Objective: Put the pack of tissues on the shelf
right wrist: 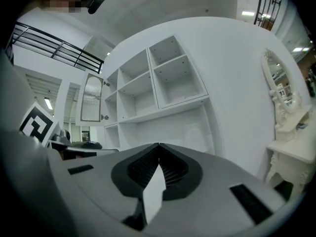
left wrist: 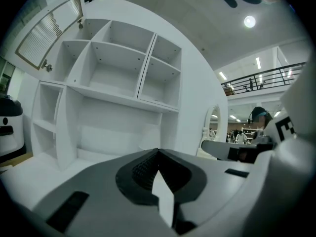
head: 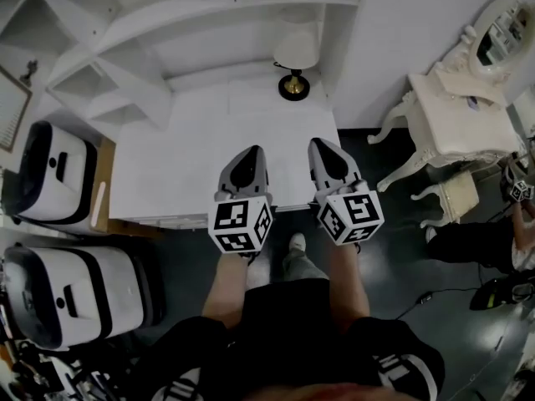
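1. Left gripper (head: pixel 249 152) and right gripper (head: pixel 324 145): both clenched on nothing, side by side at the desk's (head: pixel 184 157) 6 o'clock edge, judged a ready stance.
2. Pack of tissues: seen in no view.
3. Shelf (head: pixel 125 78): at 11 o'clock.

**Table below a shelf unit, seen from above**

A table (head: pixel 209 157) fills the middle of the head view. A shelf unit (head: pixel 125 65) rises along its far side and far left corner. A lamp (head: pixel 294 82) stands on the table at the back right, near the unit's side wall. The left tongs (head: pixel 248 159) and right tongs (head: pixel 324 150) hang side by side over the table's near edge (close together, not touching), pointing toward the shelves. On the floor left of the table sit a farther machine (head: pixel 54 174) and, closer to the viewer, a nearer machine (head: pixel 79 291). Well to the right stands a dressing table (head: pixel 460 124) with a mirror (head: pixel 500 32) at its back. A stool (head: pixel 456 192) sits beside it on the viewer's side.
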`<move>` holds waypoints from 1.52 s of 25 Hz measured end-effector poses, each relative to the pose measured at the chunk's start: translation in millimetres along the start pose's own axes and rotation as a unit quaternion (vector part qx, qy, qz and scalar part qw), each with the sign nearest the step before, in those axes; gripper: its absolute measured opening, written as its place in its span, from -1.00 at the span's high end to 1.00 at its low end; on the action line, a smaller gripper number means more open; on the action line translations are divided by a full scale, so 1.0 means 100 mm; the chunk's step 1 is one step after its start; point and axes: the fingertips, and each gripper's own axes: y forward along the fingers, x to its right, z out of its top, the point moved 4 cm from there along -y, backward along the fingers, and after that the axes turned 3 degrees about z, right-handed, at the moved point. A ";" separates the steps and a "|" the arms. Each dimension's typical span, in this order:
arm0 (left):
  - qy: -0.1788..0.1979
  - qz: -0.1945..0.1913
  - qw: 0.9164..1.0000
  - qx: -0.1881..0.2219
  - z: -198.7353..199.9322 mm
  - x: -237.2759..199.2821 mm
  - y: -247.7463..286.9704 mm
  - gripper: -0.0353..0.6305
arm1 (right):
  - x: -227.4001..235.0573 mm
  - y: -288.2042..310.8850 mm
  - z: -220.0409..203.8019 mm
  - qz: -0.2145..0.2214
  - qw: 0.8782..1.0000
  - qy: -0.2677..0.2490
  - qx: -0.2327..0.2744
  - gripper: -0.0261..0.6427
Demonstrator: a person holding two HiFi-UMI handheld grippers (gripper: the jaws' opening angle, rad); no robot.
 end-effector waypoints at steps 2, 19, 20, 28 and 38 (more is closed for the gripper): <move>0.001 0.001 1.000 0.005 0.04 -0.01 0.09 0.86 | 0.05 0.08 0.07 0.004 1.000 -0.006 0.007 0.86; 0.014 -0.013 0.998 0.060 0.46 0.30 0.75 0.86 | 0.72 0.37 0.61 0.004 0.997 -0.053 0.049 0.86; 0.015 -0.010 0.998 0.061 0.47 0.31 0.76 0.86 | 0.74 0.38 0.62 0.008 0.997 -0.051 0.049 0.86; 0.032 0.005 0.998 0.056 0.49 0.31 0.82 0.86 | 0.87 0.44 0.55 0.018 0.998 -0.031 0.049 0.86; 0.040 -0.011 0.998 0.055 0.52 0.40 0.95 0.86 | 1.01 0.40 0.56 0.003 0.998 -0.029 0.055 0.86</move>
